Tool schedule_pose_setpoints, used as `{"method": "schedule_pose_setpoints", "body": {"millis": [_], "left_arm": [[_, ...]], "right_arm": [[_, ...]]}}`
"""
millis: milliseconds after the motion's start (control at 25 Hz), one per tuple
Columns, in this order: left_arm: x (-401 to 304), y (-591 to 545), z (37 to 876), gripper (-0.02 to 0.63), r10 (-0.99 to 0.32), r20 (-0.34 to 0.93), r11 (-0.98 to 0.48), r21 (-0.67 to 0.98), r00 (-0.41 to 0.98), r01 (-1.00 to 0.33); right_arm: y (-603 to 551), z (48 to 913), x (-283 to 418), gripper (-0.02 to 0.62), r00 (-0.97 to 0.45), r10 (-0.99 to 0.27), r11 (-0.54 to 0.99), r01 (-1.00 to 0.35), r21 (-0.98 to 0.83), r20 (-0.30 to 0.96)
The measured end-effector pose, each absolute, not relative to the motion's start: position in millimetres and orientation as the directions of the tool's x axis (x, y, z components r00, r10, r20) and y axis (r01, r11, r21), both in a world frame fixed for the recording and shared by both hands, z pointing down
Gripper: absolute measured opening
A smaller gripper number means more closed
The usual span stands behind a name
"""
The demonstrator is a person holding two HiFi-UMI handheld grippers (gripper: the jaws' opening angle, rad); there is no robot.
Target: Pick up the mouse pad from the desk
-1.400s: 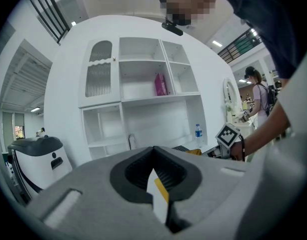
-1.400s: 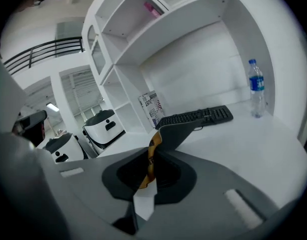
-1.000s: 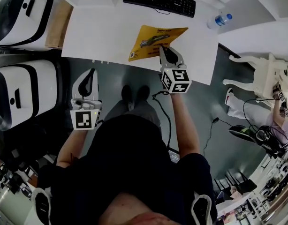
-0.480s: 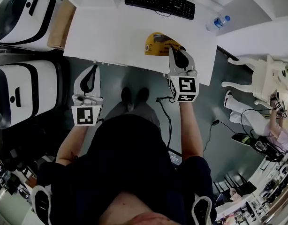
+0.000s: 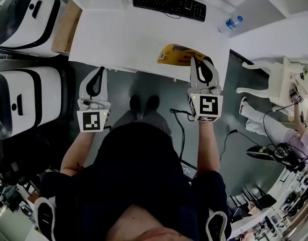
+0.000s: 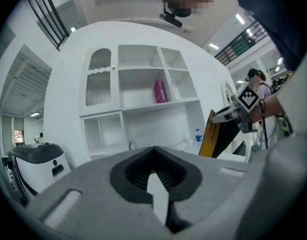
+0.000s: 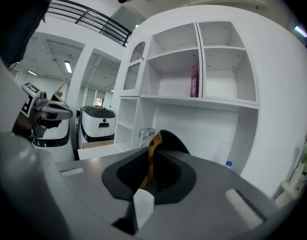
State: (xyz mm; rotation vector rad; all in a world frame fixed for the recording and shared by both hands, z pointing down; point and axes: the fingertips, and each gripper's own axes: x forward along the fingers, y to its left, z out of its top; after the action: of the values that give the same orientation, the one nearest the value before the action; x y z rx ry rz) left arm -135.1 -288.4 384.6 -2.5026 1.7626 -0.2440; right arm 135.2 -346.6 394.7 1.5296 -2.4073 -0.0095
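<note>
- The white shelf unit point(image 6: 138, 84) behind the desk point(image 5: 119, 39) has open compartments; one upper compartment holds a pink upright item point(image 6: 159, 91).
- A clear water bottle point(image 5: 229, 23) stands at the desk's far right corner. A black keyboard point(image 5: 169, 4) lies along the far edge.
- The right gripper point(image 5: 203, 67) has its jaws clamped on one edge of the yellow mouse pad point(image 5: 176, 55). The pad is clear of the desktop, curled, above the front edge near the right corner.
- The left gripper point(image 5: 95, 82) has its jaws together with nothing between them. It is held over the floor, just off the desk's front edge.
- A second ago the pad lay on the desk by the front edge with the right gripper at its near corner. Since then that gripper has risen and shifted towards the right corner, taking the pad up with it.
- The left gripper has hardly moved.
</note>
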Motion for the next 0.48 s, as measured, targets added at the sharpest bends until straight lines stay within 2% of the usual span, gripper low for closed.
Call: {"method": "schedule_pose_setpoints", "body": {"millis": [480], "left_arm": [[-133, -280, 373, 0.0, -0.94, 0.072, -0.34, -0.169, 0.332, -0.925]], "right_arm": [[-300, 348, 153, 0.017, -0.368, -0.912, 0.399, -0.9, 0.176, 0.182]]}}
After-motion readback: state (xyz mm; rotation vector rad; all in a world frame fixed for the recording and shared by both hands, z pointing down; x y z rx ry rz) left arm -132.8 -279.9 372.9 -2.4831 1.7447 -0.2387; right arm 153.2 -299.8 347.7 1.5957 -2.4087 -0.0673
